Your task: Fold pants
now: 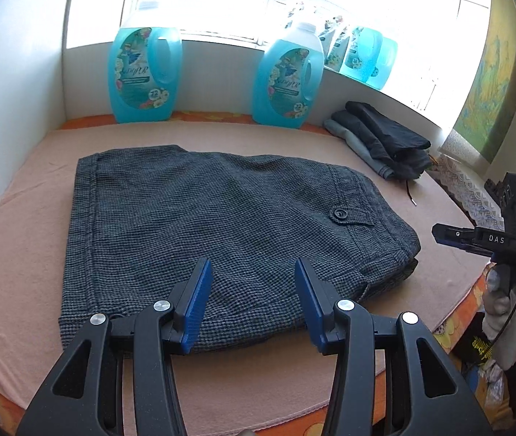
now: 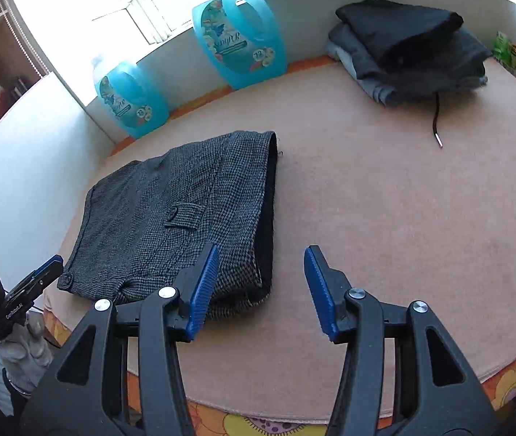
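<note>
Dark grey checked pants lie folded into a compact rectangle on the pink table cover, a buttoned pocket flap on top. My left gripper is open and empty, hovering over the pants' near edge. My right gripper is open and empty, just above the cover at the pants' right near corner. In the left wrist view the right gripper shows at the table's right edge. In the right wrist view the left gripper shows at the far left.
Two blue detergent bottles stand along the back wall. A stack of folded dark and grey clothes lies at the back right, with a drawstring trailing onto the cover. The orange flowered table edge is near.
</note>
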